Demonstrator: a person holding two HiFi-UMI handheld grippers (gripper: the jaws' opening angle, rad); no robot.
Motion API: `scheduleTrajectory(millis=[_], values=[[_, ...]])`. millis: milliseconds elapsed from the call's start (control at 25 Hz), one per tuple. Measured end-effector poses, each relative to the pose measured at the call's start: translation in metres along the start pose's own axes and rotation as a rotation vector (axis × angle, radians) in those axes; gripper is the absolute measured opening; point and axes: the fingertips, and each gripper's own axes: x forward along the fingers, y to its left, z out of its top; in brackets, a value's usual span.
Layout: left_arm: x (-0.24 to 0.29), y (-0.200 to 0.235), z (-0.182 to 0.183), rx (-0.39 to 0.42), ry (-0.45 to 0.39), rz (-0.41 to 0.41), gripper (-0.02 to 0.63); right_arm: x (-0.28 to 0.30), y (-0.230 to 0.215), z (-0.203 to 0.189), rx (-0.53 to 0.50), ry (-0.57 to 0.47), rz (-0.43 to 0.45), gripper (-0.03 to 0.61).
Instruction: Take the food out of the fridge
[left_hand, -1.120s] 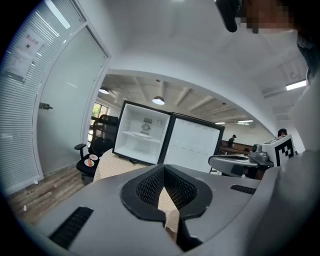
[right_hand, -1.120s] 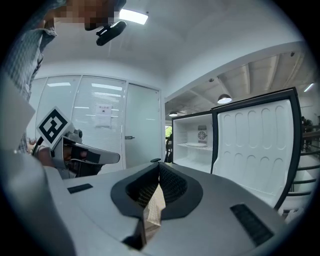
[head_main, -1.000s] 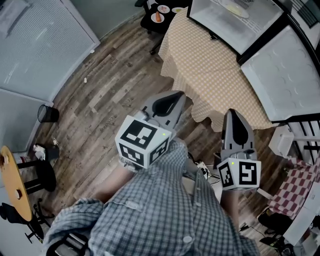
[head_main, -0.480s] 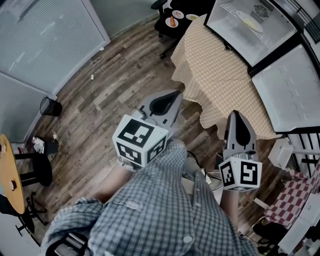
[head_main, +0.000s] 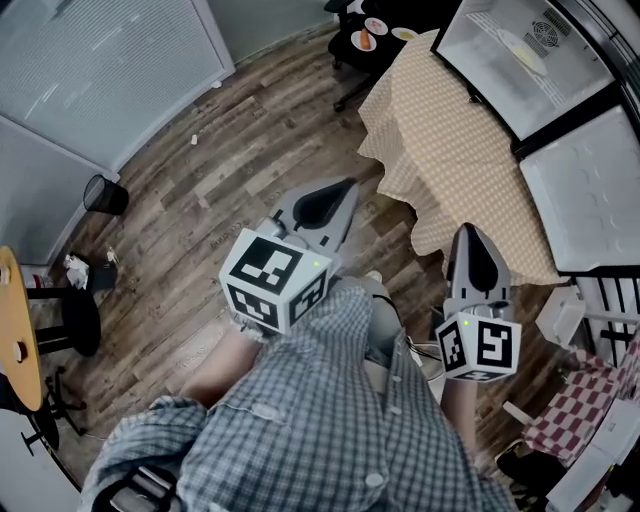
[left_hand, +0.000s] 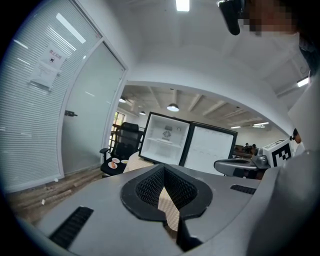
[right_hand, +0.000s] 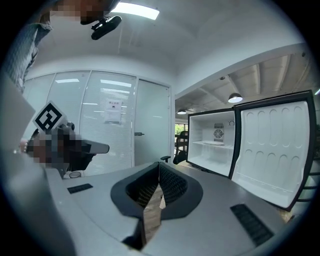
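The person's checked shirt (head_main: 330, 420) is filling the near edge. Just ahead, the left gripper (head_main: 340, 195) and the right gripper (head_main: 470, 240) are hovering over the wooden floor (head_main: 230, 170), each with its jaws pressed together on nothing. Beyond them, a table (head_main: 440, 140) is wearing a checked cloth. Behind it the fridge (head_main: 495, 85) is standing open, with a pale oval item (head_main: 524, 47), too small to identify, lying on its shelf.
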Motion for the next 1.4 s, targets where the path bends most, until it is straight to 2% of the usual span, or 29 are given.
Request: scheduleTrajectory(millis=[280,600,1400], values=[[0.006,0.004,-0.002,0.013,-0.002,0.026,0.006,0.021,-0.001,-0.013,0.016,0.035,0.048,0.010],[0.026,0.014,0.005,0.030,0.000,0.018,0.006,0.067,0.007,-0.014,0.003,0.048,0.126,0.011],[0.171,0.065,0.057,0.036,0.007,0.029,0.006,0.210,-0.077,0.015,0.027,0.043,0.165,0.011]])
